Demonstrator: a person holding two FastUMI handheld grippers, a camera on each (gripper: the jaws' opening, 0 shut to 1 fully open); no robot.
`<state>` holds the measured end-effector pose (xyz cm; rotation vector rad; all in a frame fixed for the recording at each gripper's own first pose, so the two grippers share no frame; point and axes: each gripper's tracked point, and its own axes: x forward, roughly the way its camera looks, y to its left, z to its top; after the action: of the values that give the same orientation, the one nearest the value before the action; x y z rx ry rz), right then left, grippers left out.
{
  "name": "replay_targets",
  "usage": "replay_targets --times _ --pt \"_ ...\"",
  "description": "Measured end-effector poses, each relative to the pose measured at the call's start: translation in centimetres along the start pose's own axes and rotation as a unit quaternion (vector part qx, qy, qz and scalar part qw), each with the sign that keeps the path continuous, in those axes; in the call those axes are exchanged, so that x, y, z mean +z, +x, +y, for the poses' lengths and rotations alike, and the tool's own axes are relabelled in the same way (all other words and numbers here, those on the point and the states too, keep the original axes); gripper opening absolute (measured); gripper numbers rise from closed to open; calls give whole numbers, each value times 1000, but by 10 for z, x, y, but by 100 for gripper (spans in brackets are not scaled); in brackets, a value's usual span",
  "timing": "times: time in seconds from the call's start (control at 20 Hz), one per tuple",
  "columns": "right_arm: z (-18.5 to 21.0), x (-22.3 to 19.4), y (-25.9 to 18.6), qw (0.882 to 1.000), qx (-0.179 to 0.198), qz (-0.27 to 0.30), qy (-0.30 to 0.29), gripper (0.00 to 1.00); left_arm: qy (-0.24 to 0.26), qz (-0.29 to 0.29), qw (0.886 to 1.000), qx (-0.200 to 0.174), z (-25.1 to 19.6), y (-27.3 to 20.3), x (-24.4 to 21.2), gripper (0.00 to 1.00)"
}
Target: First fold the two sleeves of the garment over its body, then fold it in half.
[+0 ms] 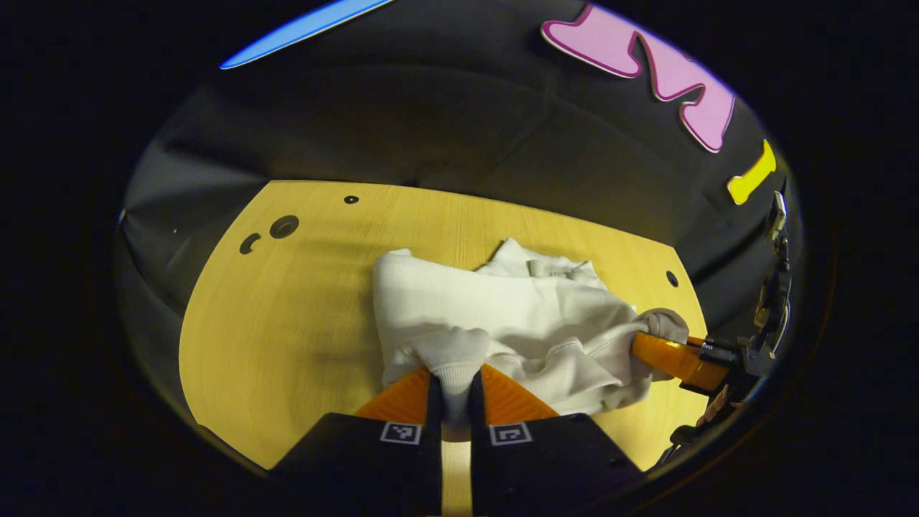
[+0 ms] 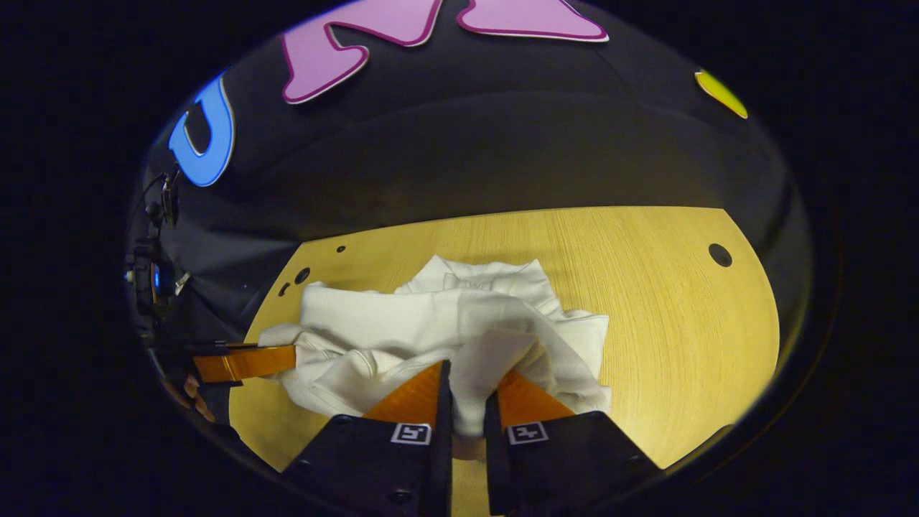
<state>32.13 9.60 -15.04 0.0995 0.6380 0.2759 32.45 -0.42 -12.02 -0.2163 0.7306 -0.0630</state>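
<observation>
Left claw [image 1: 455, 388] is pinching the sweater's [image 1: 495, 316] ribbed hem, right claw [image 2: 468, 398] is clamping the other corner, both nearly closed, sweater bunching mid desk [image 1: 287, 337]; thin grips are probably risking a slip, leaving the half fold crooked

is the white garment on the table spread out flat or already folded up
Folded up, loosely. The white garment lies bunched in layers on the table, while the left gripper and the right gripper each pinch its near edge.

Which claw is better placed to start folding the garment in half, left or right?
Neither clearly: the left claw and right claw are each shut on a near edge of the white garment, so both should probably carry it forward together.
</observation>
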Motion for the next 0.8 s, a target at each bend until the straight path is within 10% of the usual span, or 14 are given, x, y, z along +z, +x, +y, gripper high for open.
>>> replay_targets --times 0.1,0.25,0.3,0.8 --pt "-3 8 6 1000 -2 -13 14 22 7 -19 1000 5 1 11 12 34" --pt "-14 18 6 999 -17 -33 13 56 33 -62 997 20 0 11 34 83" --pt "-16 21 2 999 -20 -39 8 89 42 -74 996 18 -3 5 40 100" --pt "-8 47 -84 991 -40 -126 -37 99 62 -175 982 7 -21 -97 63 98"
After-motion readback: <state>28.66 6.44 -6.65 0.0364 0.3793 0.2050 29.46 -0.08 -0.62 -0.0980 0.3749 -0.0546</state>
